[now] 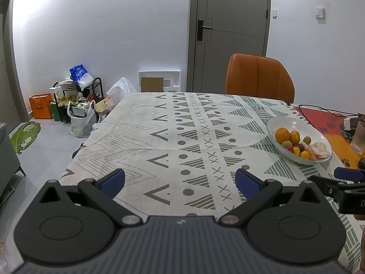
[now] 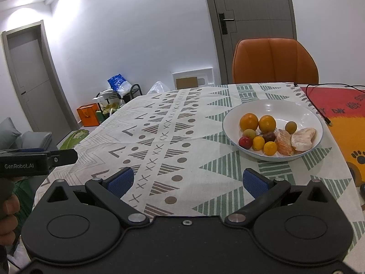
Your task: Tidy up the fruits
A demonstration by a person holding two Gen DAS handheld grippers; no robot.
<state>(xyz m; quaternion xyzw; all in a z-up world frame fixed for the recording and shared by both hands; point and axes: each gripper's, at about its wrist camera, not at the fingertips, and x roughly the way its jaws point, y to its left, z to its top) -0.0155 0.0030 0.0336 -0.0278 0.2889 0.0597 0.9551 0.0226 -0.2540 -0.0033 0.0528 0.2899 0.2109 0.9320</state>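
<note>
A white bowl (image 2: 271,107) stands on the patterned tablecloth (image 2: 159,137), right of centre. It holds two oranges (image 2: 249,121), small yellow, green and red fruits (image 2: 258,143) and peeled citrus pieces (image 2: 303,138). The bowl also shows at the right in the left wrist view (image 1: 282,123). My right gripper (image 2: 187,180) is open and empty, near the table's front edge, short of the bowl. My left gripper (image 1: 180,181) is open and empty over the cloth, left of the bowl. The right gripper's finger (image 1: 349,173) shows at the right edge of the left view.
An orange chair (image 2: 275,60) stands behind the table before a grey door (image 2: 255,22). A red and orange mat (image 2: 342,118) with a black cable (image 2: 317,107) lies right of the bowl. A glass (image 1: 360,137) stands at far right. Bags and a rack (image 1: 75,100) sit on the floor, left.
</note>
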